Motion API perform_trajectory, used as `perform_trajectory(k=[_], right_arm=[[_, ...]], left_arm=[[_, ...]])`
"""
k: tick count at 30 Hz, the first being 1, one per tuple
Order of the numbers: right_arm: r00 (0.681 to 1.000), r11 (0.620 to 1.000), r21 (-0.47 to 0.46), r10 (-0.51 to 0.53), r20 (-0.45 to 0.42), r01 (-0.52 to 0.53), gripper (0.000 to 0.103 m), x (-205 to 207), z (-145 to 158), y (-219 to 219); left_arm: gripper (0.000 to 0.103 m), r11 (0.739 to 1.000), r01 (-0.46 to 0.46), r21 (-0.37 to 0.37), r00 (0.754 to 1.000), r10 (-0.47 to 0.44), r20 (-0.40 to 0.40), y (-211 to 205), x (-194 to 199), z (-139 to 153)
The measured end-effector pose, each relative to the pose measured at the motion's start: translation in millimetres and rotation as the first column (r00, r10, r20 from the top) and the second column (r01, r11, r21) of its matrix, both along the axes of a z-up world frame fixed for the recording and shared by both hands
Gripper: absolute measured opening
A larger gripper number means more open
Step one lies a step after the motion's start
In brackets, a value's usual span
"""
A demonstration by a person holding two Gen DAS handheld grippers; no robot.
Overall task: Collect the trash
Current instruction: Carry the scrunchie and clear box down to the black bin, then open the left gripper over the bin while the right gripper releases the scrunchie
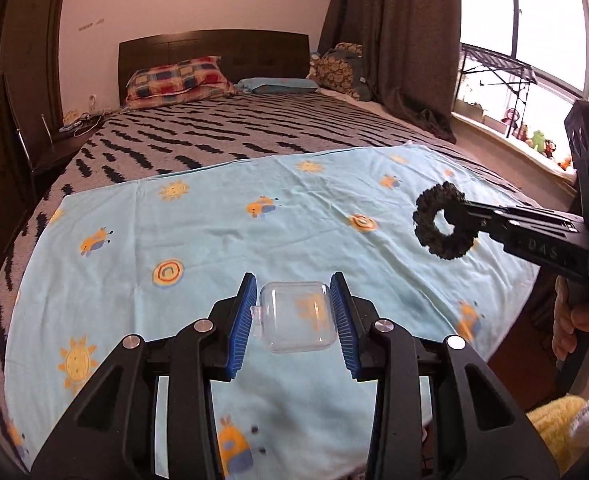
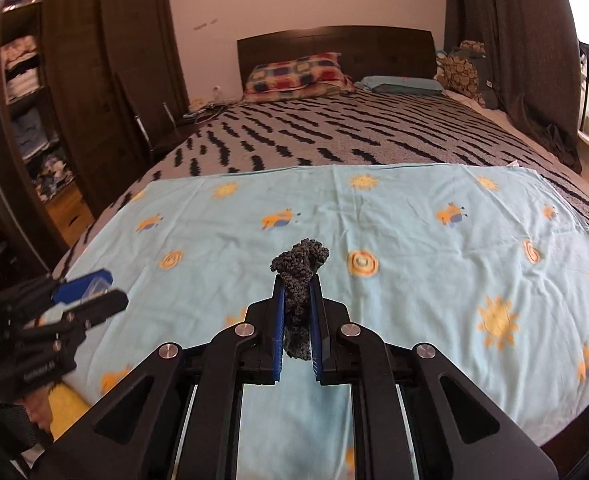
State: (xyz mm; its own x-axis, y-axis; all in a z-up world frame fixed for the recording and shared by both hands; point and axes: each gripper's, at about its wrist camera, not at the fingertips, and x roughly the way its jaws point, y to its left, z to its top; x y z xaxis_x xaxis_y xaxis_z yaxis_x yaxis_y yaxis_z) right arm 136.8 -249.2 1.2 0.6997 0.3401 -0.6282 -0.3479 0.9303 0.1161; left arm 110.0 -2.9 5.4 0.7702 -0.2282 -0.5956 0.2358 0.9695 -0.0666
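Home bedroom: bed (image 1: 254, 132), pillow (image 1: 178, 78), wardrobe (image 2: 106, 72), curtains (image 1: 390, 40).

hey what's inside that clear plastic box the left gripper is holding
The clear plastic box, clamped in the left gripper, looks empty: only the light blue sheet and its sun print show through it. Nothing hides its interior.

both grippers angle downward, the left gripper (image 1: 294, 312) clamped partway, the right gripper (image 2: 297, 320) nearly closed.
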Motion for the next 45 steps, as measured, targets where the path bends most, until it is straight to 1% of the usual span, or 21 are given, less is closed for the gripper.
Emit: perform_trajectory(k=[4,9,15,17,20,23,26,28,33,34,38,41,44,45], right_arm=[[0.999,0.999,0.024,0.036,-0.012,-0.035,0.012,-53.0,-14.0,-15.7],[0.997,0.997,0.062,0.057,-0.057,-0.053,0.012,-107.1,-47.8,-34.9],[0.996,0.998,0.053,0.038,-0.075,-0.034,0.012,-153.1,-84.2,-40.0],[0.993,0.998,0.060,0.036,-0.111,-0.030,0.012,-162.0,-97.2,-37.2],[0.978,0.998,0.059,0.037,-0.207,-0.025,0.012,-168.9,-126.8,-30.0],[0.952,0.998,0.064,0.023,-0.306,-0.003,0.012,-168.9,-161.8,-26.3],[0.930,0.998,0.060,0.009,-0.367,0.014,0.012,-166.3,-191.6,-22.1],[0.918,0.998,0.058,-0.005,-0.397,0.030,0.012,-163.3,-207.8,-20.0],[0.901,0.996,0.045,-0.044,-0.432,0.071,0.012,-152.9,-238.9,-11.7],[0.897,0.996,0.052,-0.045,-0.441,0.075,0.012,-152.0,-243.3,-10.5],[0.895,0.997,0.042,-0.040,-0.444,0.065,0.012,-152.0,-249.1,-5.8],[0.896,0.998,0.043,-0.031,-0.443,0.055,0.012,-150.5,-249.6,-3.0],[0.894,0.998,0.035,-0.031,-0.447,0.051,0.013,-149.8,-254.4,1.8],[0.893,0.998,0.033,-0.032,-0.449,0.052,0.015,-148.4,-257.2,4.8]], left_arm=[[0.036,0.999,0.046,-0.017,0.999,-0.046,0.001,-2.1,-40.6,-10.5],[0.036,0.996,0.089,-0.019,0.996,-0.089,-0.015,-8.1,-88.3,-37.8],[0.036,0.993,0.119,-0.002,0.992,-0.119,-0.036,-14.0,-126.2,-84.1],[0.036,0.992,0.125,-0.006,0.990,-0.125,-0.069,-15.9,-133.0,-103.8],[0.036,0.992,0.126,-0.017,0.983,-0.127,-0.132,-18.6,-135.0,-130.9],[0.036,0.991,0.131,0.001,0.973,-0.128,-0.193,-23.6,-133.7,-163.1],[0.036,0.990,0.137,-0.014,0.955,-0.136,-0.265,-28.1,-129.1,-190.8],[0.036,0.991,0.131,-0.011,0.946,-0.129,-0.297,-31.0,-125.2,-202.9],[0.036,0.991,0.134,0.002,0.911,-0.122,-0.395,-41.2,-109.1,-237.7],[0.036,0.991,0.134,-0.001,0.899,-0.122,-0.420,-42.6,-105.8,-246.2],[0.036,0.991,0.132,-0.021,0.860,-0.125,-0.495,-46.3,-97.7,-272.1],[0.036,0.991,0.129,-0.035,0.849,-0.129,-0.513,-47.8,-96.2,-281.0],[0.036,0.991,0.128,-0.044,0.850,-0.132,-0.510,-48.2,-98.7,-282.5],[0.037,0.991,0.127,-0.044,0.852,-0.131,-0.507,-49.0,-99.1,-282.3]])
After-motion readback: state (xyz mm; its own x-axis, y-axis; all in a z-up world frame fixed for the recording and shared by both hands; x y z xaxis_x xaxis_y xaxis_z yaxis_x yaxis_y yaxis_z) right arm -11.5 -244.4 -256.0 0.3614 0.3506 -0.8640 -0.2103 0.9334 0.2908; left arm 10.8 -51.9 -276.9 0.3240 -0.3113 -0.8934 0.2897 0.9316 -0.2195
